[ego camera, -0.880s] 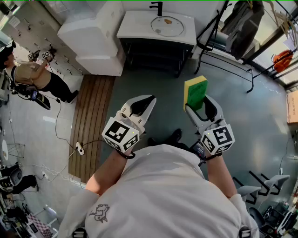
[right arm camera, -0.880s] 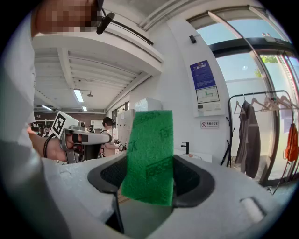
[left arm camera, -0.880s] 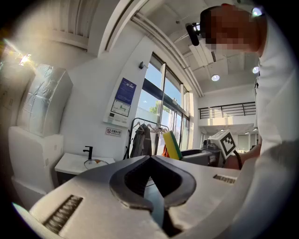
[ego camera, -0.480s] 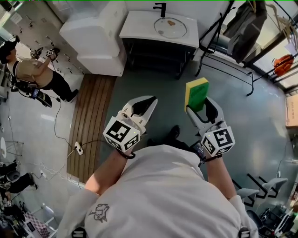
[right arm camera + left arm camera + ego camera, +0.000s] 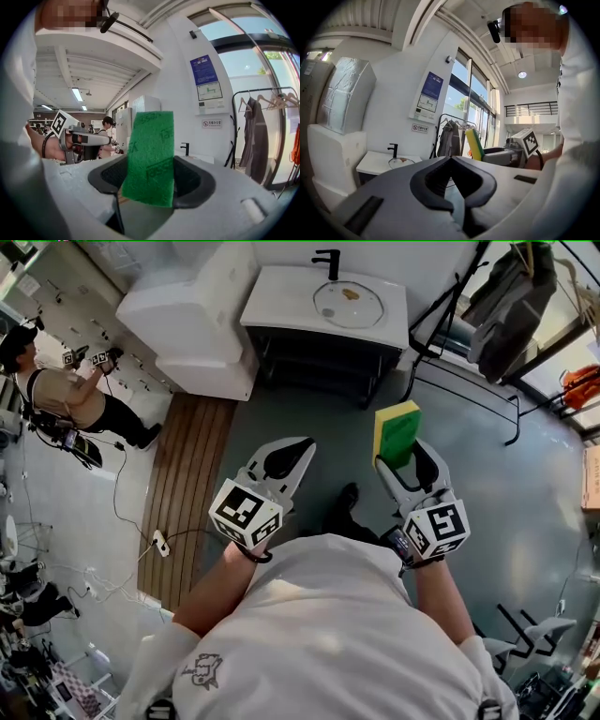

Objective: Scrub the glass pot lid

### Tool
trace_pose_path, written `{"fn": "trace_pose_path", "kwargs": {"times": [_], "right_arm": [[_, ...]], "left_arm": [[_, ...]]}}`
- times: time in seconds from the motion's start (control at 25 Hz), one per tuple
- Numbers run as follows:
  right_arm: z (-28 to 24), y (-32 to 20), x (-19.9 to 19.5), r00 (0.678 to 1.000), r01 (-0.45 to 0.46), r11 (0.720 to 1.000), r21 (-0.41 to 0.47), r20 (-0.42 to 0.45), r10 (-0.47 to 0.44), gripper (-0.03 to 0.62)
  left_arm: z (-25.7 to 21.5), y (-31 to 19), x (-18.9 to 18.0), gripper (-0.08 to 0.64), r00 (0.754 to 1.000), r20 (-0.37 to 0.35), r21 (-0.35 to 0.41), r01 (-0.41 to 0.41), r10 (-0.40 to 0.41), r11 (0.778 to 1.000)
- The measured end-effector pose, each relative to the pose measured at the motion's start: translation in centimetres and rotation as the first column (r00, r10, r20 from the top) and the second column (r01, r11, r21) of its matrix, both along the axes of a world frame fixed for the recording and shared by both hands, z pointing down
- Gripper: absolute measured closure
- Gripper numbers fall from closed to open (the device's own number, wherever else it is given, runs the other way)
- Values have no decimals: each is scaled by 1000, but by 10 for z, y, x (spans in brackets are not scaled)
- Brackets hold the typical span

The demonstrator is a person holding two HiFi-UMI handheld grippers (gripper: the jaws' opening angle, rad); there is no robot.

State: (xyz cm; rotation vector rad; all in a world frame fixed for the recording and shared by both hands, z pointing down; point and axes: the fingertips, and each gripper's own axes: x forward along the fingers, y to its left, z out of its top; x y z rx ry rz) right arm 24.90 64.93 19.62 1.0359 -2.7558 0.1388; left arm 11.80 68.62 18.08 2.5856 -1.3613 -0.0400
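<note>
A: Where is the lid?
B: The lid (image 5: 349,304) lies flat on the white sink top (image 5: 281,296), far away. It is just in front of the black tap (image 5: 328,259). There is a brown spot on the glass.
A: Does a gripper touch it?
B: No. Both grippers are close to the person (image 5: 319,624) who holds them, well apart from the lid.
A: What is the right gripper doing?
B: The right gripper (image 5: 398,457) pinches a sponge (image 5: 396,430). The sponge stands up out of the jaws. One side is yellow and one side is green. The green side faces back at the gripper.
A: And the left gripper?
B: The left gripper (image 5: 302,444) has its jaws pressed together. Nothing is between them. It sits left of the sponge, beside the right gripper but not touching it. It points far, toward the sink top.
A: What else is there?
B: A strip of wood floor (image 5: 187,484) runs on the left. Another person (image 5: 61,395) stands far left. Coats (image 5: 506,296) hang at the far right, next to the sink top.
</note>
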Motion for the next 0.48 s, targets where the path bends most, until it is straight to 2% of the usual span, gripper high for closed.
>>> {"fn": "trace_pose_path", "kwargs": {"times": [0.2, 0.48], "right_arm": [[15, -74, 9, 1000, 17, 1000, -18, 7, -17, 291], [14, -170, 18, 996, 86, 996, -39, 7, -86, 291]], "left_arm": [[8, -73, 9, 563, 1000, 5, -16, 17, -17, 1000], [4, -180, 33, 563, 1000, 2, -19, 27, -27, 999]]}}
